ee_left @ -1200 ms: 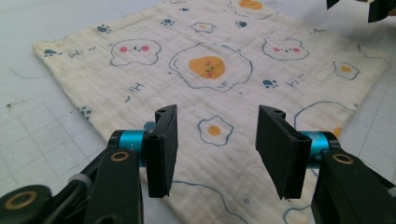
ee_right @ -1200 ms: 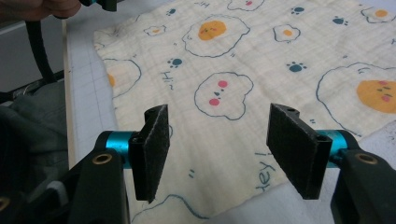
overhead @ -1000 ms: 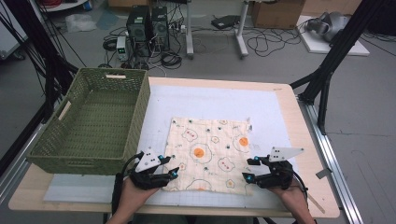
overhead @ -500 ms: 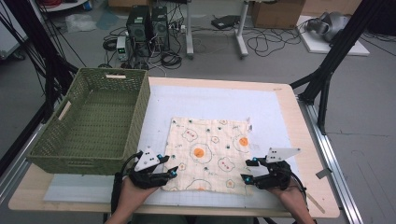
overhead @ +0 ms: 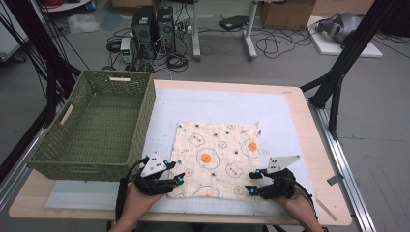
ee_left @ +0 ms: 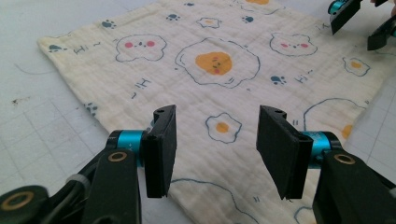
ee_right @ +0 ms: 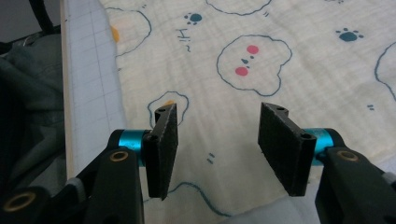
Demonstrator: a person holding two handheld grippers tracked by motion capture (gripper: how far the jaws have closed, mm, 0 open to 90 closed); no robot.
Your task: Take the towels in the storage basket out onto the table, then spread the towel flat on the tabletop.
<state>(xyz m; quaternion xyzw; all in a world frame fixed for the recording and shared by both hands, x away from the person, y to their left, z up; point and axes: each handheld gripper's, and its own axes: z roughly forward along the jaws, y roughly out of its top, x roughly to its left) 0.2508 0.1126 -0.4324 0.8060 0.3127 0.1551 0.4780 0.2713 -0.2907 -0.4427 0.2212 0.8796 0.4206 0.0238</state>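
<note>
Cloth [overhead: 216, 158] flat between left gripper [overhead: 175, 177] and right gripper [overhead: 251, 182]; both agape, right just narrowing, nothing pinched.

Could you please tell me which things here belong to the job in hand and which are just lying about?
In the job:
printed cloth
left tongs, open
right tongs, open, jaws just closing somewhat

Lying about:
green basket
floor computers

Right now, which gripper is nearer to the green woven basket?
Left. The left gripper sits at the patterned cream cloth's near left corner, just below the green woven basket's near right corner. The right gripper is at the cloth's near right corner.
</note>
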